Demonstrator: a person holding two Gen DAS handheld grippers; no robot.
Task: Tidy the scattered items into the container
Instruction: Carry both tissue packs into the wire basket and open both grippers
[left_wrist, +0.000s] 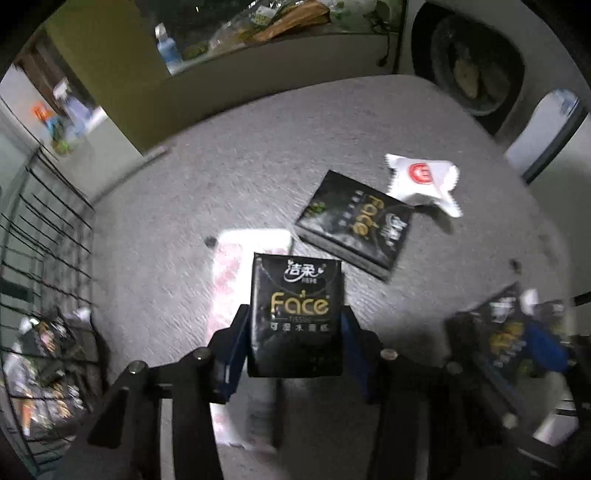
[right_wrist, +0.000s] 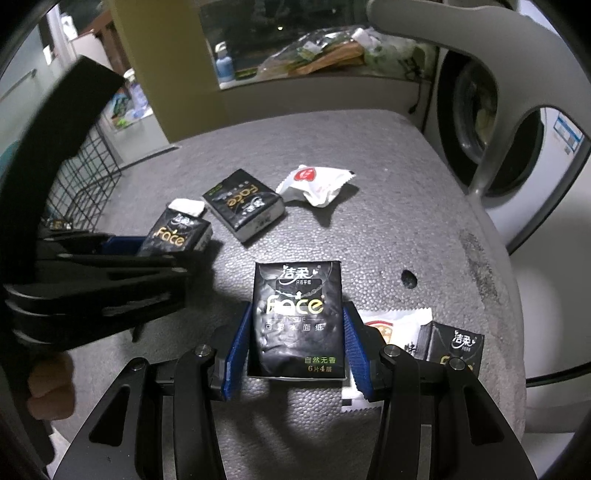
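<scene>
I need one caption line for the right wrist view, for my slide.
Right tool grips a black Face tissue pack above the grey foam table; left tool holds another.

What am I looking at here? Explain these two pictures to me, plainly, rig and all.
No robot: a person carries two hand-held grippers, each with a wide-angle camera looking along its blue-padded jaws. One picture is from the left gripper, the other from the right gripper. Each is closed on a black "Face" tissue pack: the left pack, the right pack. The right view also shows the left gripper from the side. On the grey table lie another black pack, a white sachet, and more packets near the right jaws. The wire basket at the left is the container.
</scene>
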